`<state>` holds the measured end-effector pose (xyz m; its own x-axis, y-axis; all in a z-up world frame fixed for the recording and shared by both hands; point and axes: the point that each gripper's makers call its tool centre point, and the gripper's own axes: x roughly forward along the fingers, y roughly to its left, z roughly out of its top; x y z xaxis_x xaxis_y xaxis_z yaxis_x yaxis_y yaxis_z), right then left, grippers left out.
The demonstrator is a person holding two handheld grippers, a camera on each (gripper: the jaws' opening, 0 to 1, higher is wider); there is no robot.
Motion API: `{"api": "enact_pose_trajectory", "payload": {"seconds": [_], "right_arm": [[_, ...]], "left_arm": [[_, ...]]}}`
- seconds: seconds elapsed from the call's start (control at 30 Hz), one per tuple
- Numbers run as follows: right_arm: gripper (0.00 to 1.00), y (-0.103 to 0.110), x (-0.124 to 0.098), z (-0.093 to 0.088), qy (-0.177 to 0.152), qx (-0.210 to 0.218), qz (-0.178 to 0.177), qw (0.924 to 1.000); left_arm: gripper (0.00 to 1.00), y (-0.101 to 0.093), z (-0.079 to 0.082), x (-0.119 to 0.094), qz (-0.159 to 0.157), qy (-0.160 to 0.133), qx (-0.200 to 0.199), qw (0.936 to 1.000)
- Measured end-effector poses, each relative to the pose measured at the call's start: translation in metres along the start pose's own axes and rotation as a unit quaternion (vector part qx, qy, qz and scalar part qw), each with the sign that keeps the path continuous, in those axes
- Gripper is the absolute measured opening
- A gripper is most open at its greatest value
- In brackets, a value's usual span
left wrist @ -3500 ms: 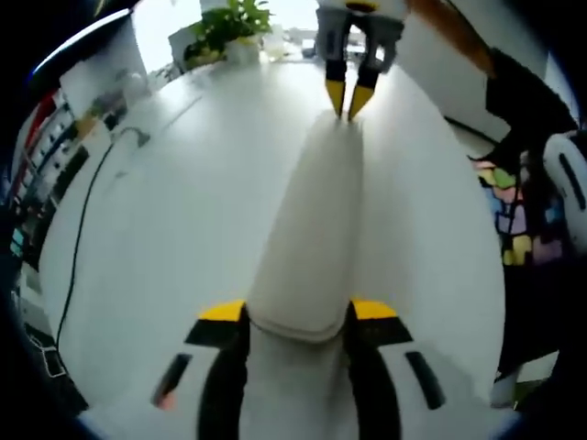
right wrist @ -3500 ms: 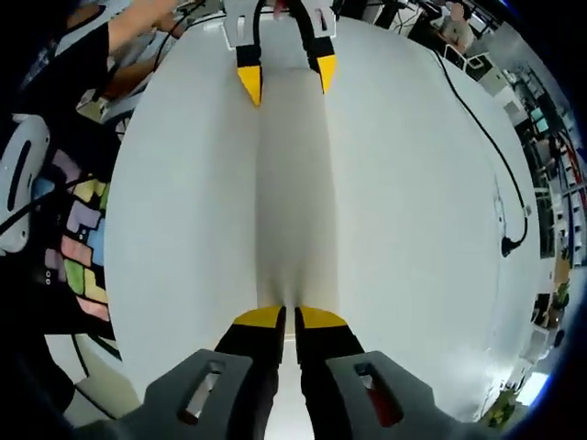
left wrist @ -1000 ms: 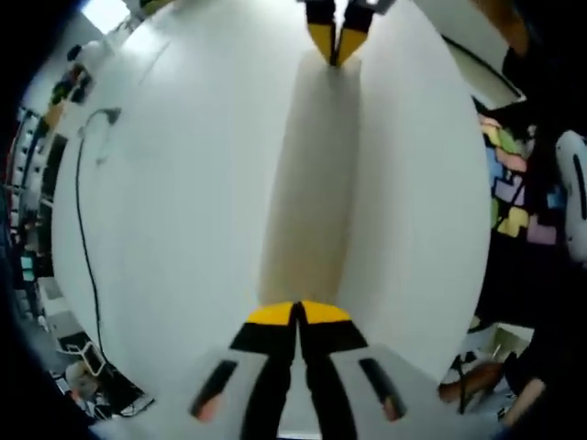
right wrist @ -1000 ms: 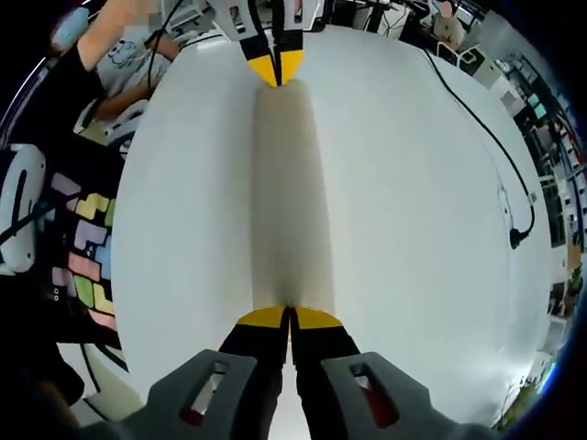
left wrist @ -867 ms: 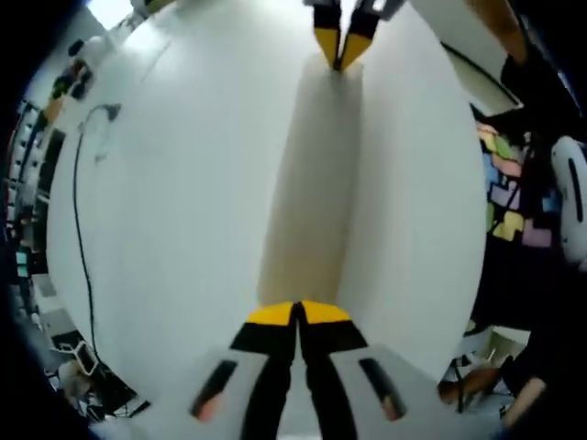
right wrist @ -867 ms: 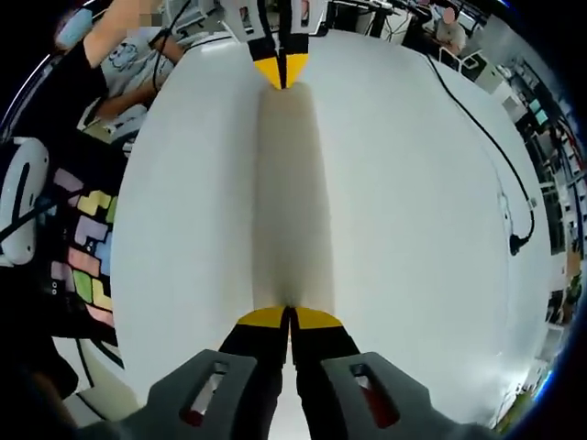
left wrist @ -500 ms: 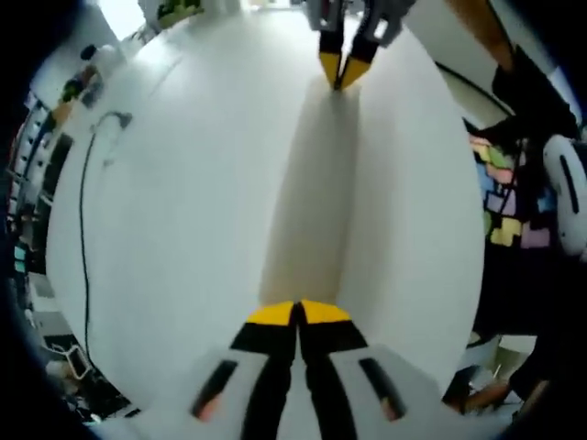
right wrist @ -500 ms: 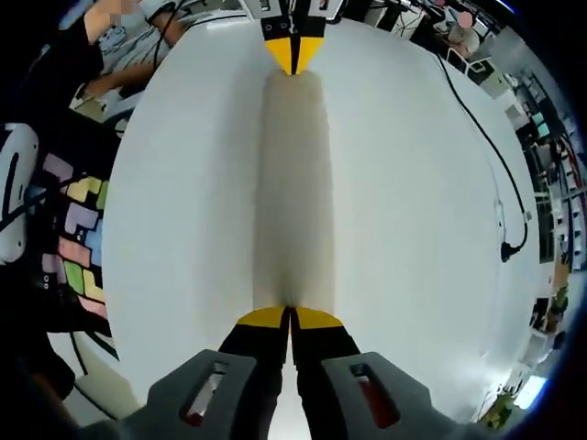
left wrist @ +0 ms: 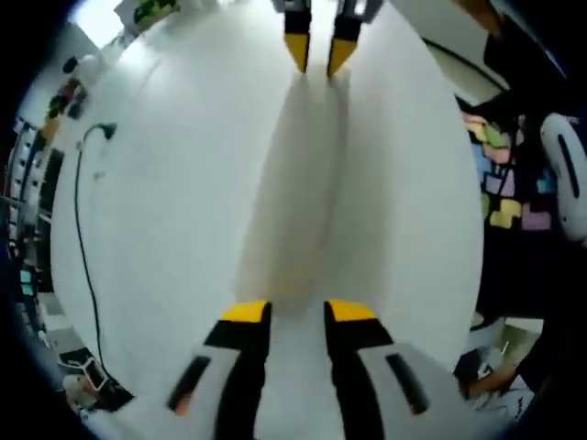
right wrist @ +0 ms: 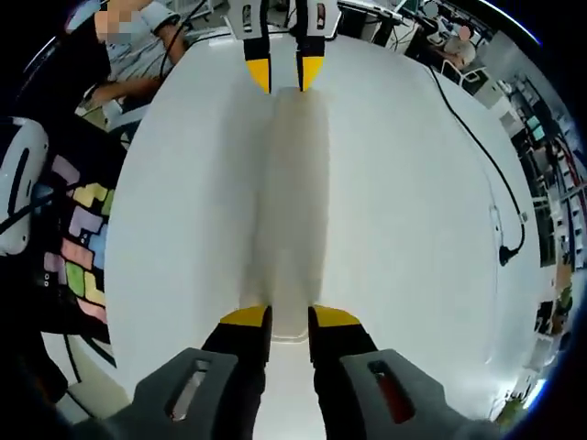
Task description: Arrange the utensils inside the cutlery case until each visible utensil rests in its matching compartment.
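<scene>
Between our two grippers lies the cutlery case point(left wrist: 298, 183), a long, pale, closed case stretched lengthwise on the white table point(left wrist: 174, 211). We cannot see any utensils or compartments; its smooth top is what faces us.

From the left gripper view, the left gripper point(left wrist: 295, 313) has its yellow-tipped jaws apart, one on each side of the near end of the case, with a gap between them and nothing pinched. At the far end, the right gripper point(left wrist: 315, 57) points back toward us, its jaws also spread, tips just at that end of the case.

From the right gripper view, we see the same from the other side: the right gripper point(right wrist: 277, 319) stands with jaws parted at the near end of the case point(right wrist: 292, 192), and the left gripper point(right wrist: 280, 73) sits spread at the far end.

Farther out, a black cable point(right wrist: 477, 147) trails across the table point(right wrist: 404, 238). Beyond the table edge we see a floor mat of coloured blocks point(right wrist: 78, 247), and a person's arm point(right wrist: 119, 46) near the far corner.
</scene>
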<state>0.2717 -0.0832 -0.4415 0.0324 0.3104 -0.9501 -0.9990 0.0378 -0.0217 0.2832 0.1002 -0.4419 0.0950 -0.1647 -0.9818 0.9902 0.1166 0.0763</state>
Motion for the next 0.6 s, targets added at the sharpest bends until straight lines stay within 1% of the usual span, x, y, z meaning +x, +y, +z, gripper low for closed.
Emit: {"api": "enact_pose_trajectory", "payload": {"seconds": [0.03,0.07,0.2,0.3,0.37,0.47,0.6], "right_arm": [[0.18,0.002,0.001,0.001,-0.005,0.007,0.008,0.9999],[0.19,0.001,-0.001,0.001,-0.009,0.014,0.009,0.9998],[0.22,-0.005,-0.005,0.000,-0.007,0.014,-0.013,0.9998],[0.25,-0.002,-0.009,0.003,-0.009,0.016,-0.013,0.9997],[0.26,0.003,-0.009,0.007,-0.014,0.015,-0.006,0.9998],[0.28,0.009,-0.007,0.011,-0.010,0.008,0.003,0.9999],[0.30,0.009,-0.004,0.009,0.012,0.009,-0.005,0.9999]], "left_arm": [[0.37,0.002,0.000,0.001,0.003,-0.002,-0.001,1.0000],[0.39,0.004,0.001,0.001,0.006,-0.006,0.002,1.0000],[0.45,0.008,0.004,0.000,0.001,-0.014,0.002,0.9999],[0.50,0.013,0.008,-0.002,0.015,-0.020,0.023,0.9994],[0.50,0.015,0.011,-0.002,0.017,-0.029,0.031,0.9990],[0.50,0.020,0.012,-0.001,0.016,-0.030,0.032,0.9989],[0.49,0.029,0.009,0.001,0.014,-0.019,0.025,0.9994]]}}
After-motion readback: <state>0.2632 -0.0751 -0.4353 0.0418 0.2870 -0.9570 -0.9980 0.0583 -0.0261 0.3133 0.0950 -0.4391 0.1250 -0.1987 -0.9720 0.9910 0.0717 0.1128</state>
